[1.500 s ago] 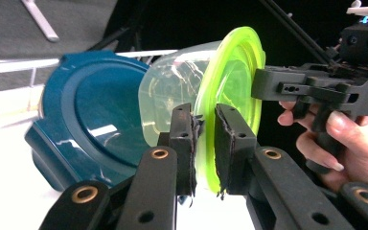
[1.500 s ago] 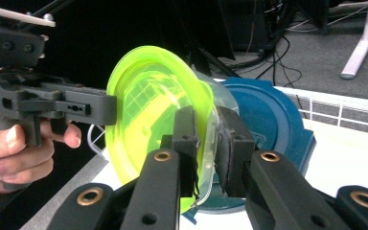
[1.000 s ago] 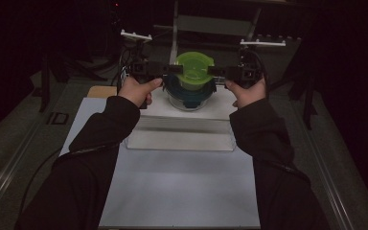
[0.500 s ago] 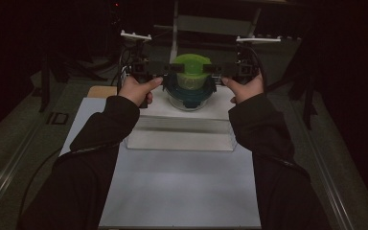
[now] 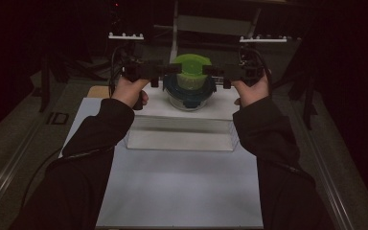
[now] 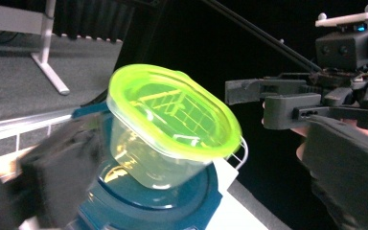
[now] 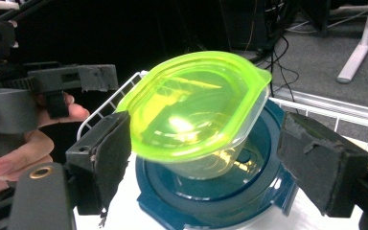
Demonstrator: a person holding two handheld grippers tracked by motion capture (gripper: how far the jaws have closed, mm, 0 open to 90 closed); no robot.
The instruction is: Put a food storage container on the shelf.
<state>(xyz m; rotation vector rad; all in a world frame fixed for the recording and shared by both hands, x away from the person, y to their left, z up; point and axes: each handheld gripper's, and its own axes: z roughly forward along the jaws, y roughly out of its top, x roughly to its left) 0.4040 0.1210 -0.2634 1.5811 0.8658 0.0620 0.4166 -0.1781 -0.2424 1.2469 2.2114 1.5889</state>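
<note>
A clear tub with a lime-green lid (image 5: 190,68) (image 6: 172,115) (image 7: 196,100) rests on the dark blue lid of a round container (image 5: 189,93) (image 7: 211,196), seemingly at a slant. My left gripper (image 5: 172,70) reaches in level from the left; one blurred jaw stands off the tub at the lower left of the left gripper view. From the right comes my right gripper (image 5: 212,70) (image 7: 211,163), open, its pads (image 7: 323,165) on either side of the tub without pressing. Both grippers' jaws have just been opening.
The containers stand on a white raised block (image 5: 182,117) at the far end of a white sheet (image 5: 182,191). A white wire rack edge (image 7: 103,112) runs behind them. A white stand leg (image 5: 175,28) rises at the back, with dark floor around.
Both grippers' jaws have come off the green-lidded tub and stand a little farther from it. The tub stays on the blue lid, and the hands have hardly moved.
</note>
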